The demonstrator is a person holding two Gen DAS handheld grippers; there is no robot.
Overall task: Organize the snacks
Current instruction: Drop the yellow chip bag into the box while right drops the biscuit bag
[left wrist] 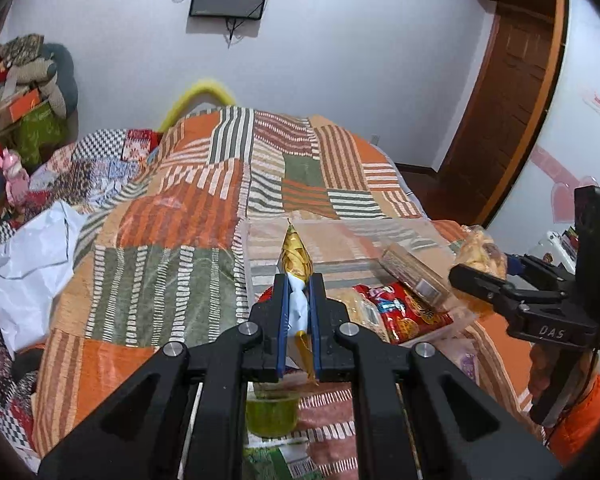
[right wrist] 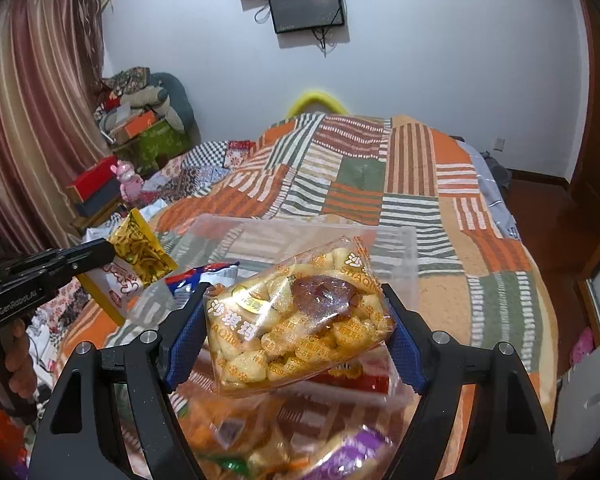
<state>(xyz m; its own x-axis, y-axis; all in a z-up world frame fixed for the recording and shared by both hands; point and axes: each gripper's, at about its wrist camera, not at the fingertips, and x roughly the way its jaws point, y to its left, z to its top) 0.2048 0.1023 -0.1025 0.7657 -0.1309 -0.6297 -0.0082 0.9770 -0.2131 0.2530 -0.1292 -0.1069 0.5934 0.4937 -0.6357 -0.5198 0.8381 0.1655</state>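
Looking along the left wrist view, the left claw (left wrist: 298, 300) is clamped tight on a small gold-and-white snack packet (left wrist: 296, 260), whose pointed gold end sticks up past the blue pads above the patchwork bedspread (left wrist: 172, 208). Just beyond it stands a clear plastic bin (left wrist: 340, 240), with a red snack bag (left wrist: 404, 312) and a brown wrapped bar (left wrist: 412, 276) lying at its near side. Below the claw sits a small green jelly cup (left wrist: 272, 412). At the right edge the right claw (left wrist: 480, 276) shows side-on, with a bag of pale puffed snacks against it. From the right wrist view, the right claw (right wrist: 296, 332) is closed on a wide clear bag of yellow puffed snacks (right wrist: 300, 320), its blue pads pressing both ends, held above the clear bin (right wrist: 404, 248) on the bed. More wrapped snacks (right wrist: 260, 440) lie blurred beneath. At the left, the left claw (right wrist: 100, 256) holds the gold packet (right wrist: 140, 248) pinched by one end.
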